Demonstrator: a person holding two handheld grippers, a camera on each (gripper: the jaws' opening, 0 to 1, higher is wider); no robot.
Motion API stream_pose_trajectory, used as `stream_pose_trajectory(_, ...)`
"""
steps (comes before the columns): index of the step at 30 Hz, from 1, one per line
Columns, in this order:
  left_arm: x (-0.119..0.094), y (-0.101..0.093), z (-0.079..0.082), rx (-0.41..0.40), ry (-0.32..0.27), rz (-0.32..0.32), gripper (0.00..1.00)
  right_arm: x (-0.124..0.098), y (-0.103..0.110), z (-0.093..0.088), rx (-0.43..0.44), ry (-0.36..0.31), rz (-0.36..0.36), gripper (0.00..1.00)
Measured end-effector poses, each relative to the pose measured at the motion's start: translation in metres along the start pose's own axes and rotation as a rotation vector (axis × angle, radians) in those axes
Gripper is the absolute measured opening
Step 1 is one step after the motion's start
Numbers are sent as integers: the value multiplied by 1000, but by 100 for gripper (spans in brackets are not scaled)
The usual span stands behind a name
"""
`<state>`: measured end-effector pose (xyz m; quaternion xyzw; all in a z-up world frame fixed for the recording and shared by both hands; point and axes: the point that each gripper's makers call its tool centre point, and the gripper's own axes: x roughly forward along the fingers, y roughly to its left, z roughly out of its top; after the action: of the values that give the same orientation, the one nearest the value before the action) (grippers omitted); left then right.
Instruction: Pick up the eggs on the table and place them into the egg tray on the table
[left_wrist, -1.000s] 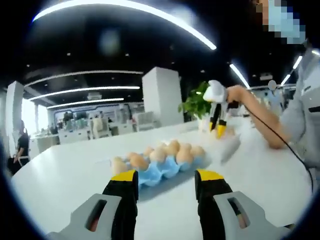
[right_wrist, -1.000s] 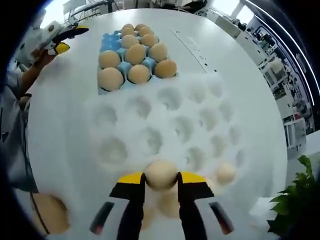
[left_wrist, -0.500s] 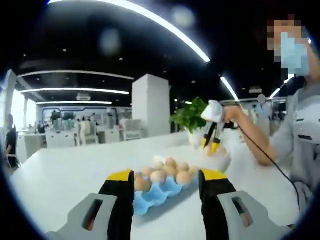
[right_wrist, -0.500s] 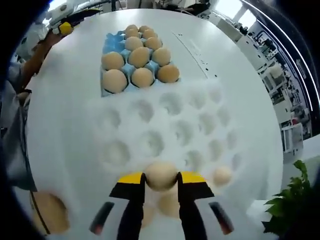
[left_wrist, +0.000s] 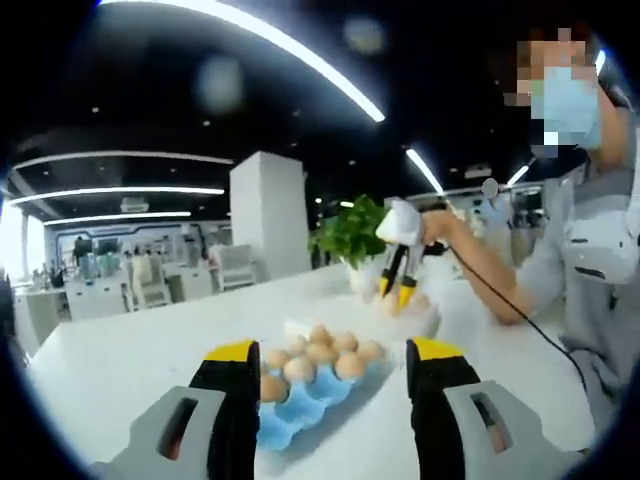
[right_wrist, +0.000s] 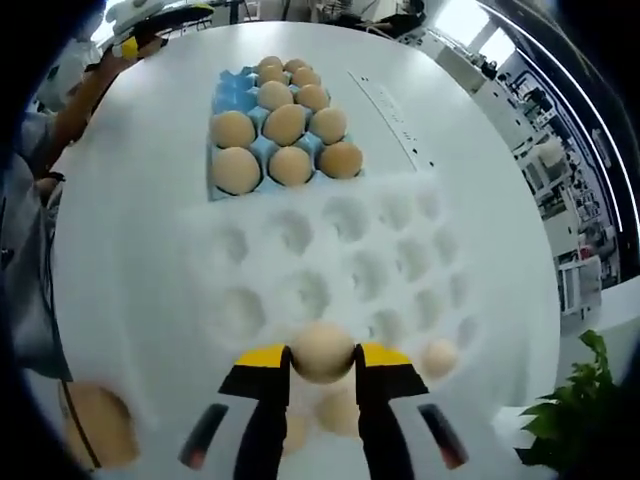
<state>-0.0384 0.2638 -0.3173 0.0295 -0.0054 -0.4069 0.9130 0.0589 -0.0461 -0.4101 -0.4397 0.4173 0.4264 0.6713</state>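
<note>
Nearer now, right claw (right_wrist: 322, 365) pinching egg (right_wrist: 322, 350).

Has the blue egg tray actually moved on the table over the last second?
Cannot tell. In the right gripper view the blue egg tray keeps its place against the white tray; both shift together, so the camera moved.

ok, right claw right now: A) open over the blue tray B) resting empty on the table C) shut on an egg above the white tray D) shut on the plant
C: in the right gripper view the right claw has its yellow-tipped jaws closed on the sides of an egg, with the white tray and its empty cups beyond it; the blue tray lies farther off.
</note>
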Motion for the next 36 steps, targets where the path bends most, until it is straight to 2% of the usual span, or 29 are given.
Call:
stream_pose_trajectory(7,-1,3,-9,-14,1,-50,62,-2,0,2,-3,-21,0,27)
stream_pose_trajectory(13,-1,6,-16,-30,-27,-87,64,-3,2,9,-26,-34,-5,27)
stream_pose_trajectory(16,2,3,-23,-29,-16,-98,69,-3,1,11,-35,-36,-6,27)
stream_pose_trajectory(24,4,-6,-34,-68,-20,-137,70,-9,1,21,-65,-69,-26,27)
stream_pose_trajectory(29,3,-9,-37,-79,-23,-141,70,-10,7,33,-93,-101,-24,27)
stream_pose_trajectory(36,-1,-14,-34,-78,-39,-142,70,-16,15,63,-159,-187,-21,27)
